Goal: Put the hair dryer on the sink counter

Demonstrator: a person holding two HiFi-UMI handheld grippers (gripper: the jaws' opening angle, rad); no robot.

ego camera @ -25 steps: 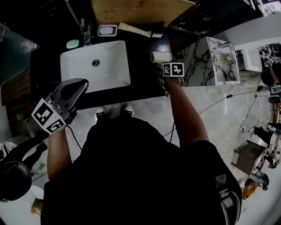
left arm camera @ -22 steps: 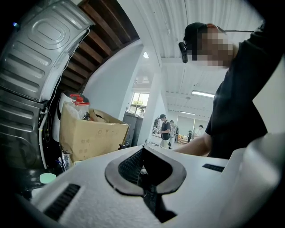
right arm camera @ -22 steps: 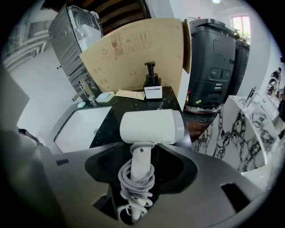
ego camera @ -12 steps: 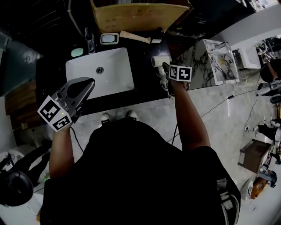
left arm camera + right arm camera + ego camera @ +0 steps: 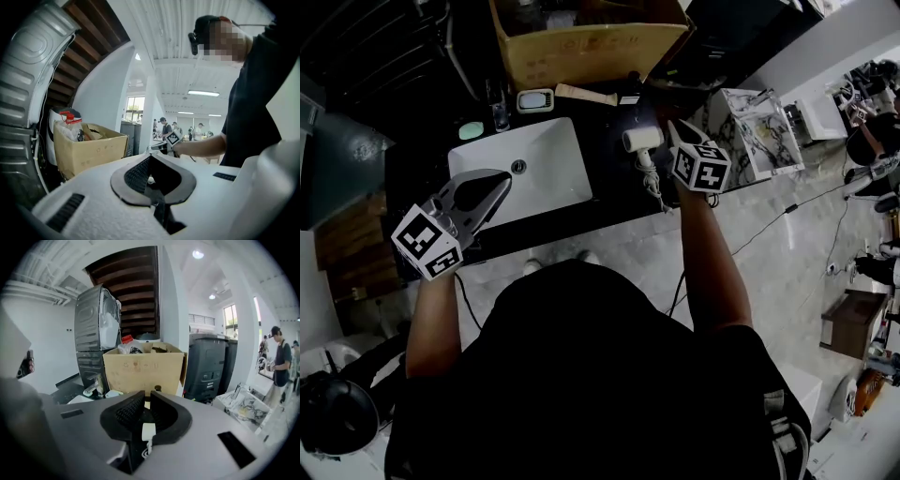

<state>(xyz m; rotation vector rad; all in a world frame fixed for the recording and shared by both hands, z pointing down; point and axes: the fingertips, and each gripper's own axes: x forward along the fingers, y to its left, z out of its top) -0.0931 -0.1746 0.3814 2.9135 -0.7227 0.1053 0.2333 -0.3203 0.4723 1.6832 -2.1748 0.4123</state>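
Note:
A white hair dryer lies on the black sink counter, right of the white basin, with its cord trailing toward the front edge. My right gripper hovers just right of it, apart from it. Its jaws are closing, with only a slim gap between the tips. Nothing sits between the pads; the dryer's white handle end and cord show below through the gap. My left gripper hangs shut and empty over the basin's front left corner.
A cardboard box stands at the back of the counter. In front of it are a faucet, a soap dish, a green soap and a wooden brush. A white wire rack stands right of the counter.
My right gripper has pulled back to the right, off the hair dryer, and its jaws have narrowed from wide open. The dryer stays on the counter. The left gripper has hardly moved.

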